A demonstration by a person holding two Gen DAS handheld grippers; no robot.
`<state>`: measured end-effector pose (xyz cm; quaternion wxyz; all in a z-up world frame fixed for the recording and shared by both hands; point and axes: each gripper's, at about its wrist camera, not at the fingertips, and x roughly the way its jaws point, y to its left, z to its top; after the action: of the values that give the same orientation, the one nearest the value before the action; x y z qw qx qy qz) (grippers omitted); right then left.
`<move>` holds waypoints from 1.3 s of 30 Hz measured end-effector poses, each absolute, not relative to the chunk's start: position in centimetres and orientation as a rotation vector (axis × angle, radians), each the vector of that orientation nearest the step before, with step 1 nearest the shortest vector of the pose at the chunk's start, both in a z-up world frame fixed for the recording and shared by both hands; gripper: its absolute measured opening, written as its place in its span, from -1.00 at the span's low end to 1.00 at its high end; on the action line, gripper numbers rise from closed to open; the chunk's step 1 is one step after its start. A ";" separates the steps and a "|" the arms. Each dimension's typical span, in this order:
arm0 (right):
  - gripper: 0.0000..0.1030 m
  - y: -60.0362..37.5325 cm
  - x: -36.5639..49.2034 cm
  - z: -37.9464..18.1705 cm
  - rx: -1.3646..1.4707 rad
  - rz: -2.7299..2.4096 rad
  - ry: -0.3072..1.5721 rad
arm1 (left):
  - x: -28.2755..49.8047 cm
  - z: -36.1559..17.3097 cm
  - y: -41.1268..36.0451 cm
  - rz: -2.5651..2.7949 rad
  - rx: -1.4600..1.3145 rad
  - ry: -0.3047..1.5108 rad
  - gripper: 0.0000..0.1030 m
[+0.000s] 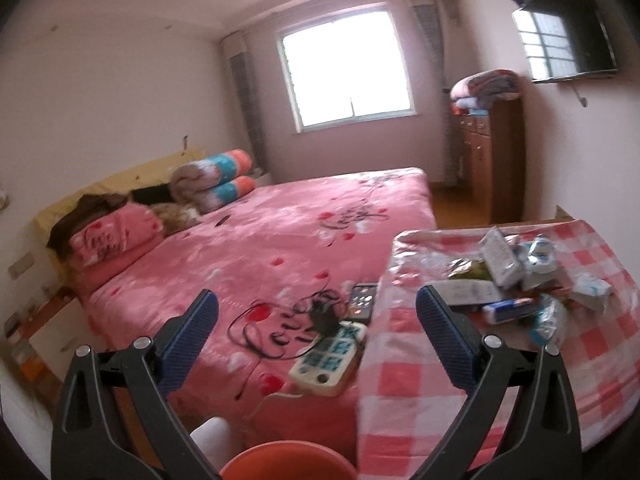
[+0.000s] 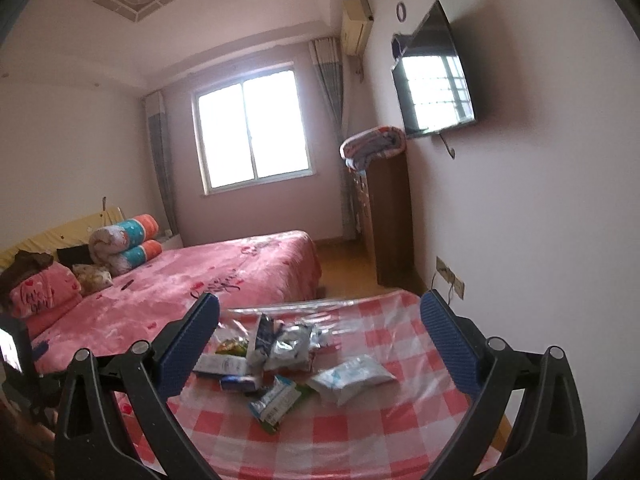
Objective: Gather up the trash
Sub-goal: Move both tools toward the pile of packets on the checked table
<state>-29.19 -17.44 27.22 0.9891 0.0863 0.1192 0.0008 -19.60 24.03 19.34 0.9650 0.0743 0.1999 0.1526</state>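
A pile of trash wrappers (image 2: 288, 364) lies on a table with a red-and-white checked cloth (image 2: 360, 432); it holds silvery packets, a white pouch (image 2: 352, 374) and a green-edged wrapper (image 2: 276, 400). The same pile of trash wrappers (image 1: 520, 280) sits to the right in the left wrist view. My right gripper (image 2: 320, 320) is open above the pile, nothing between its blue pads. My left gripper (image 1: 318, 312) is open over the bed's corner, left of the table. An orange bin rim (image 1: 288, 462) shows at the bottom under it.
A pink bed (image 1: 260, 248) fills the left, with a power strip (image 1: 330, 358), a black charger with cable (image 1: 320, 312) and a remote (image 1: 362, 300) on its near corner. A brown cabinet (image 2: 390, 220) and a wall television (image 2: 434, 72) stand on the right.
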 end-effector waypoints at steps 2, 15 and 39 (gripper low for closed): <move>0.92 -17.5 -29.6 27.7 0.179 0.004 0.223 | -19.9 18.8 24.9 0.317 0.135 0.422 0.93; 0.92 -21.0 -26.2 21.8 0.289 -0.039 0.370 | -18.4 17.3 23.0 0.167 0.076 0.460 0.93; 0.92 -17.7 -18.6 12.1 0.278 0.111 0.651 | -17.9 5.2 23.2 -0.285 -0.298 0.692 0.93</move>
<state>-18.64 -17.72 12.09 0.9365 0.1362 0.3185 0.0542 -17.91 23.23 5.24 0.9200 -0.1451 0.3367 -0.1388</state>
